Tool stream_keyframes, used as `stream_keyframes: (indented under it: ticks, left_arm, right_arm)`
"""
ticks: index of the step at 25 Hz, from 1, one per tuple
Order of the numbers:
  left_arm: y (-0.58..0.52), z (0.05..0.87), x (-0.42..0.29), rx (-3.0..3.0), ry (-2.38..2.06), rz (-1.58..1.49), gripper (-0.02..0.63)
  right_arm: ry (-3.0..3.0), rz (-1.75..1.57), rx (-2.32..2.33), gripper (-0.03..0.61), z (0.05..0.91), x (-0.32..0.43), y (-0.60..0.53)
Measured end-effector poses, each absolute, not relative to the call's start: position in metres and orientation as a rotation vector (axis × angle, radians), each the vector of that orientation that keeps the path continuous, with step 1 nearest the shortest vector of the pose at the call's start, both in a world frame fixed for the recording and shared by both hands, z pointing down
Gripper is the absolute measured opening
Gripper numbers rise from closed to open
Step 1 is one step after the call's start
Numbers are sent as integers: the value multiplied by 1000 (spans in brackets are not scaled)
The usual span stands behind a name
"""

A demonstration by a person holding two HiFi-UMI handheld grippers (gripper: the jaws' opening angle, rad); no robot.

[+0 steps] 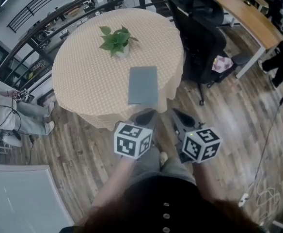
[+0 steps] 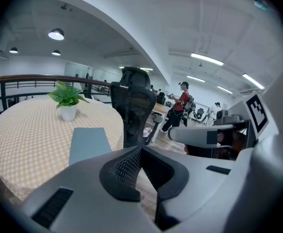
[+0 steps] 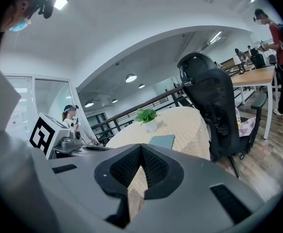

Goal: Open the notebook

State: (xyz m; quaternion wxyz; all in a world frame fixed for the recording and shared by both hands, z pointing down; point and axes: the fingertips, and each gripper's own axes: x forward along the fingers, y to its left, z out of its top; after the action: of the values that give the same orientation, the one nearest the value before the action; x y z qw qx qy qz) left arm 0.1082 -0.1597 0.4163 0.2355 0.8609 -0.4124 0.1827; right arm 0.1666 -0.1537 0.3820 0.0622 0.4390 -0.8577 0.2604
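Observation:
A closed grey-blue notebook [image 1: 143,85] lies flat near the front edge of the round table [image 1: 83,81], also seen as the notebook [image 2: 87,143] and the notebook [image 3: 162,141]. My left gripper [image 1: 147,115] hovers just short of the table's front edge, shut and empty. My right gripper [image 1: 180,116] sits beside it on the right, over the floor, its jaws also shut with nothing between them. Both point toward the notebook and neither touches it. In the left gripper view the left gripper [image 2: 140,152] has its pads meeting at the tips; likewise the right gripper [image 3: 141,149].
A potted green plant [image 1: 116,41] stands behind the notebook on the checked tablecloth. A black office chair [image 1: 199,38] stands right of the table, a wooden desk [image 1: 250,18] behind it. People stand at the right and sit at the left.

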Motion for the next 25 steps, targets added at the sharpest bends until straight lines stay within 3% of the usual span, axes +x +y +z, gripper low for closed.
stream_keyframes:
  ticks: [25]
  left_arm:
    - [-206, 479, 99, 2311, -1047, 738, 12]
  right_arm:
    - [-2469, 931, 1344, 11, 431, 147, -202]
